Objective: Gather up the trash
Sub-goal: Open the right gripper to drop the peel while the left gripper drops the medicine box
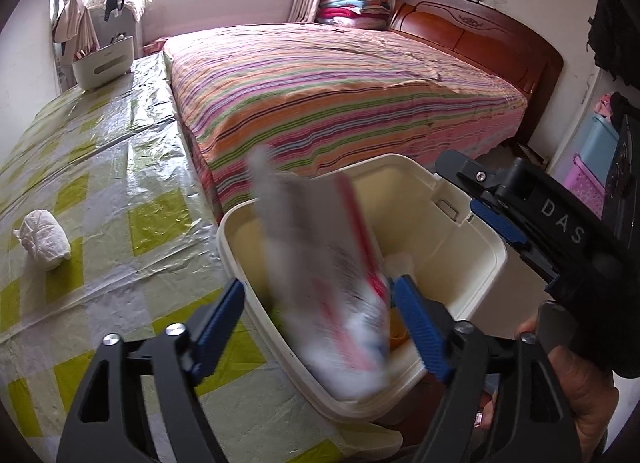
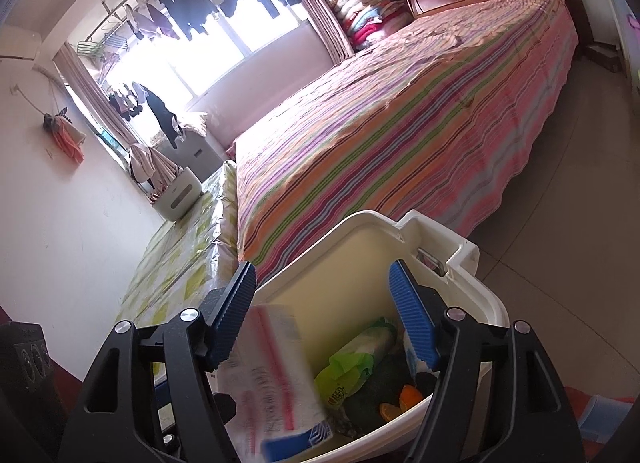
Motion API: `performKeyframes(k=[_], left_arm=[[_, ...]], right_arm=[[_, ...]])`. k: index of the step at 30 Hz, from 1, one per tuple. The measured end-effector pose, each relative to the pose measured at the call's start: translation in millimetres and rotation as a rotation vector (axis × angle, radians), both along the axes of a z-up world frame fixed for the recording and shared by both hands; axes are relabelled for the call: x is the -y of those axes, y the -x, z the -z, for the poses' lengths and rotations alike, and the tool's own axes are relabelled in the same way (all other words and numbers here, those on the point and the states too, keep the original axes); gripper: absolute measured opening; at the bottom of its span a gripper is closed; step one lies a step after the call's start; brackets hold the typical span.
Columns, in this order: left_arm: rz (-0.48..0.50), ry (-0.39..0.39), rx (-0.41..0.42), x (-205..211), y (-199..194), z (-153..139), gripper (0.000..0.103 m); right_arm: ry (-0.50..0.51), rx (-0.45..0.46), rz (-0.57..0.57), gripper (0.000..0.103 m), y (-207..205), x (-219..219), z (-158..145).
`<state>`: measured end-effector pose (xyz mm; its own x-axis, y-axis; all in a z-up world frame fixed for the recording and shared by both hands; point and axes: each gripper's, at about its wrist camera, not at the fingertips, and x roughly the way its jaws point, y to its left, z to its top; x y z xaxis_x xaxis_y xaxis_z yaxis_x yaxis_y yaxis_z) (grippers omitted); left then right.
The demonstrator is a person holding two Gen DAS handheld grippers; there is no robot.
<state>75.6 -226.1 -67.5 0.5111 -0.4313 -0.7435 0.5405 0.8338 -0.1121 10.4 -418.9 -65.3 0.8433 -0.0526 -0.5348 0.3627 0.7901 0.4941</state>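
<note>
Tilting steeply down over the cream bin (image 1: 460, 223), the left claw (image 1: 320, 327) stands with its blue pads spread wide. A blurred white packet with red stripes (image 1: 332, 283) sits in the gap between them. Its left edge is clear of the left pad; whether the right pad touches it cannot be told through the blur. The packet's long axis runs from upper left, above the bin's rim, to lower right, with its lower end over the near rim of the bin.

The right claw (image 2: 324, 319) points less steeply, across the bin's mouth toward the striped bed (image 2: 400, 151). Its jaws are parted too and grip nothing; the same packet (image 2: 272, 375) appears just below its left pad, upright and slightly tilted, against the bin's near wall. From the left wrist view, the right claw reaches in from the right edge, above the bin's far corner, with a hand (image 1: 576, 383) showing beneath it.

Inside the bin lie a green-and-white wrapper (image 2: 360, 359) and orange pieces (image 2: 400, 403). A crumpled white wad (image 1: 42, 239) rests on the plastic-covered checked desk (image 1: 120, 191), well apart from the bin.
</note>
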Motion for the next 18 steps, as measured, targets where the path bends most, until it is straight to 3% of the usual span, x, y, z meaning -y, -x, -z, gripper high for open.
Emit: performKeyframes(k=[18], left_arm=[[-0.012,0.017,0.006,-4.6,2.7,-6.7,0.082]], right_arm=[[0.001,0.012,-0.013,0.068,-2.2,-2.9,-0.2]])
